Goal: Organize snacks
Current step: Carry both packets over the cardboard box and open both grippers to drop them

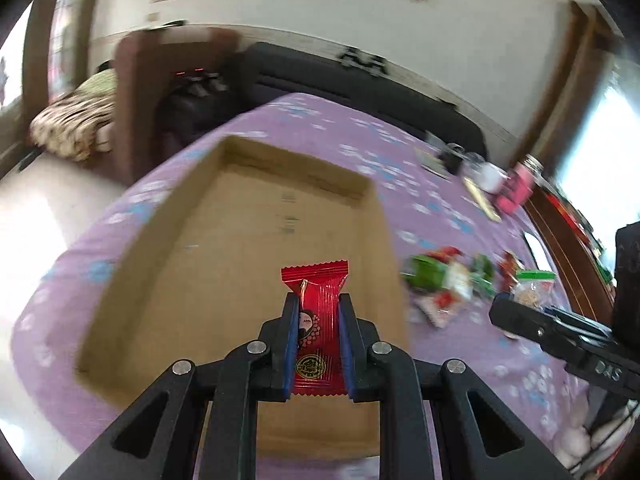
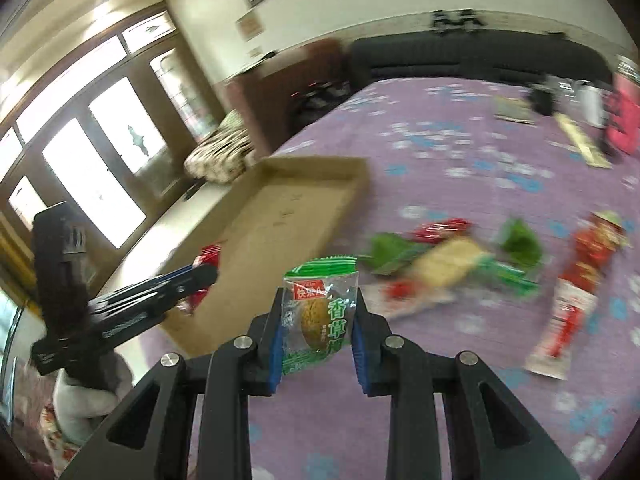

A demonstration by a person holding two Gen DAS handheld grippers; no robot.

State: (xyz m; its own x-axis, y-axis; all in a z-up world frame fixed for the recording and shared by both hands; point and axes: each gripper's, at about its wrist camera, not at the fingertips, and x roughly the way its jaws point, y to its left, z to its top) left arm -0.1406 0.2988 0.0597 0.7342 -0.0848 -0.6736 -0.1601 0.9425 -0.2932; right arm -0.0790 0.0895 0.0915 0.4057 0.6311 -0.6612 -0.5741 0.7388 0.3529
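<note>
Your left gripper (image 1: 319, 308) has its fingers (image 1: 291, 336) clamped on a red snack packet (image 1: 320, 320), pads pressing its two long sides, the packet standing upright with its crimped top poking out above the tips. It hangs over the near half of the shallow cardboard tray (image 1: 160, 240), whose brown floor is bare in this view. Your right gripper (image 2: 319, 304) is closed the same way on a green-and-clear biscuit packet (image 2: 320, 316), held above the purple flowered surface (image 2: 460, 152) just outside the tray's near right corner. From the right wrist view, the tray (image 2: 320, 204) lies at ten to eleven o'clock, and the left gripper (image 2: 200, 276) with its red packet crosses in at nine o'clock, over the tray's near end. The loose pile of snacks (image 2: 448, 264), green, red and cracker packets, lies at one to two o'clock, with a long red-and-white packet (image 2: 568, 296) alone at three o'clock. Far across the surface, at one o'clock, stand a pink box (image 2: 624, 120) and some blurred clutter. The tray's left side lies close to the surface's left edge, where it falls away to the floor; open cloth lies between the tray and the far clutter.
</note>
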